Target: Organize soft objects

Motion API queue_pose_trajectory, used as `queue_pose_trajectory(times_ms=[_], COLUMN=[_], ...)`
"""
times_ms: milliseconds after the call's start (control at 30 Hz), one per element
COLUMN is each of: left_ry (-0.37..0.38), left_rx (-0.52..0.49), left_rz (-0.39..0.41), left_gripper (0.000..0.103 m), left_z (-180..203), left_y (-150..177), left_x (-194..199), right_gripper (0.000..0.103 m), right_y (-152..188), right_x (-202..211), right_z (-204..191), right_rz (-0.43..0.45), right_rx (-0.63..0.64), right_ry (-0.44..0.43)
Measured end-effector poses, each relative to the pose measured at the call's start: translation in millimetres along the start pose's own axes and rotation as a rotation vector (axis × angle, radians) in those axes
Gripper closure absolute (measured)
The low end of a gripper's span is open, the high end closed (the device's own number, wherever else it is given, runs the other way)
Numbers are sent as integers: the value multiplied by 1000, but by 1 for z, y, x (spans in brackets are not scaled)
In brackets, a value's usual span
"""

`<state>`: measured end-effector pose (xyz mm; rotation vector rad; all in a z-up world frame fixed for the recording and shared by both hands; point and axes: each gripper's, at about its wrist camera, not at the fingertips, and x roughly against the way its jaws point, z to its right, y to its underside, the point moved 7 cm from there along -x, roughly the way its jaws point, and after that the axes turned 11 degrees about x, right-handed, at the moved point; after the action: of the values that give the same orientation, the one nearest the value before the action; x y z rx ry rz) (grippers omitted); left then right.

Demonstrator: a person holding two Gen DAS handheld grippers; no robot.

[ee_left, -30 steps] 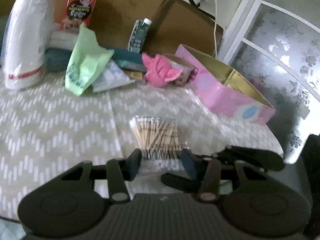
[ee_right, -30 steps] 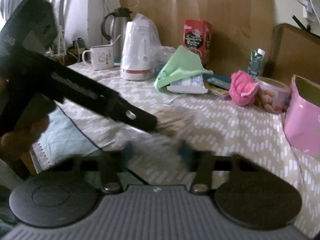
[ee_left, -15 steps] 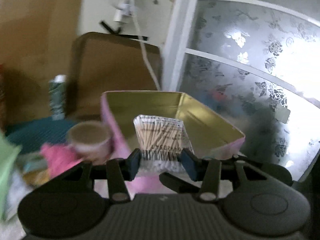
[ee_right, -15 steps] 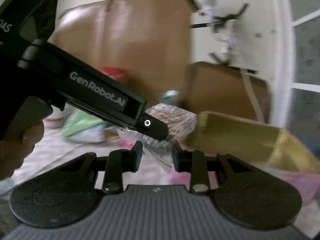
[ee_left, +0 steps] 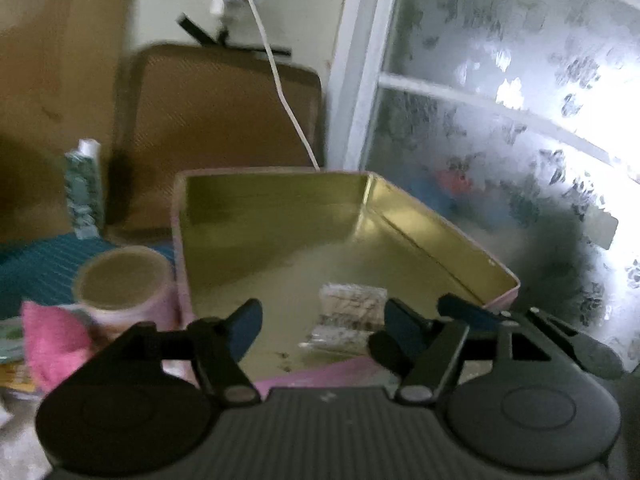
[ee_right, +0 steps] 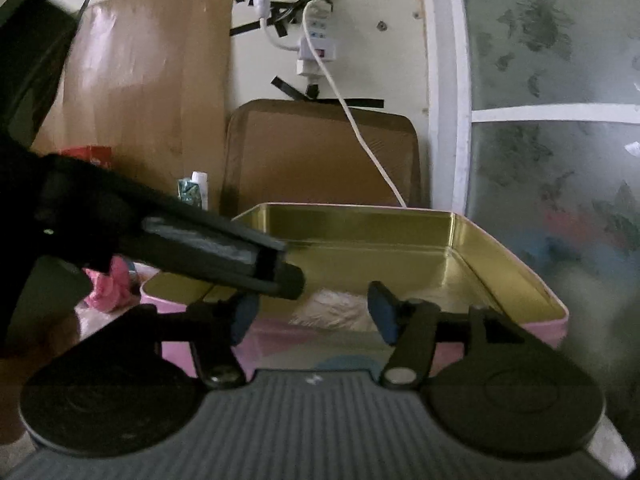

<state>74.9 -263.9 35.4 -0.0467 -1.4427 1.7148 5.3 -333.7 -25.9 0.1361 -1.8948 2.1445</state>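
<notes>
Both of my grippers have swung from the patterned tablecloth to the pink tin (ee_left: 404, 240) since a second ago, and the packet of cotton swabs (ee_left: 348, 316) that they carried between them now lies on the tin's gold floor. My left gripper (ee_left: 320, 326) has just been opening its jaws; they stand apart with the packet lying loose beyond them, at 12 o'clock from the fingertips, touched by neither pad. My right gripper (ee_right: 312, 314) has likewise just been opening and holds nothing, hovering over the near wall of the tin (ee_right: 520, 272), with the packet showing as a pale blur (ee_right: 332, 310) inside. The left gripper's arm crosses that view from 9 o'clock. By my reading one item is stowed. Left outside, at 9 o'clock of the tin, are the pink plush cloth (ee_left: 52, 340) and a round tub (ee_left: 120, 284) beside it; more clutter lies beyond, too blurred to name
</notes>
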Motion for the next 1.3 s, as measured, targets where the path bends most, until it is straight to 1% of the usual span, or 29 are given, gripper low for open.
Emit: queue_pose_trajectory(times_ms=[67, 100, 133, 200, 267, 333, 367, 433, 500, 533, 567, 600, 633, 700, 767, 800, 833, 867, 900, 967, 1000, 1033, 1067, 1100, 1167, 1233, 1300], left_ry=[-1, -6, -18, -64, -183, -316, -371, -487, -557, -575, -548, -511, -500, -489, -458, -449, -442, -435, -426, -417, -413, -409, -402, -397, -390, -376, -352], left_rx=[12, 27, 51, 93, 118, 146, 164, 207, 252, 297, 367, 412, 439, 484, 516, 529, 543, 551, 556, 557, 557, 556, 553, 552, 554, 562, 578], left_rz=[47, 64, 80, 106, 133, 152, 155, 166, 183, 189, 199, 223, 250, 270, 294, 307, 317, 321, 320, 320, 323, 327, 334, 342, 351, 354, 358], left_gripper=[33, 32, 29, 29, 29, 29, 29, 29, 29, 31, 31, 30, 29, 29, 29, 29, 29, 29, 29, 29, 29, 27, 26, 24, 22, 22, 23], left_z=[-18, -29, -45, -79, -119, -161, -180, -216, -244, -256, -265, -270, -274, -280, -284, -286, -288, -290, -291, -290, -290, -290, -289, -287, -287, -287, -287], left_y=[2, 3, 7, 15, 27, 43, 50, 63, 72, 76, 77, 74, 73, 73, 72, 72, 73, 73, 72, 74, 73, 75, 76, 76, 77, 78, 78], left_x=[29, 42, 58, 85, 111, 136, 146, 164, 176, 182, 188, 192, 196, 199, 201, 204, 206, 204, 204, 206, 207, 206, 209, 211, 213, 214, 217], right_gripper=[40, 40, 40, 41, 41, 43, 45, 53, 53, 54, 54, 54, 53, 53, 51, 49, 41, 36, 28, 30, 45, 79, 89, 95, 96, 96, 96], right_y=[0, -3, -7, -14, -20, -29, -33, -40, -47, -51, -55, -61, -64, -72, -79, -83, -85, -86, -87, -84, -81, -79, -78, -79, -82, -82, -79], right_x=[6, 7, 8, 10, 12, 11, 7, -3, -14, -21, -28, -37, -46, -70, -90, -100, -107, -113, -121, -131, -133, -134, -131, -126, -109, -87, -59], right_z=[-3, -4, -6, -13, -25, -48, -65, -104, -151, -172, -195, -213, -229, -259, -281, -290, -298, -305, -312, -325, -329, -331, -329, -325, -316, -304, -291], right_rz=[19, 35, 48, 64, 69, 70, 65, 43, 18, 14, 13, 9, -5, -45, -66, -69, -73, -78, -87, -107, -121, -133, -134, -119, -89, -86, -88], right_rx=[-19, -29, -34, -42, -61, -77, -70, -30, 33, 70, 111, 141, 162, 186, 197, 212, 231, 249, 269, 318, 343, 356, 350, 332, 302, 235, 165], right_ry=[-3, -5, -8, -19, -68, -165, -221, -330, -429, -468, -499, -519, -537, -578, -577, -576, -579, -579, -580, -576, -570, -572, -580, -576, -587, -633, -714])
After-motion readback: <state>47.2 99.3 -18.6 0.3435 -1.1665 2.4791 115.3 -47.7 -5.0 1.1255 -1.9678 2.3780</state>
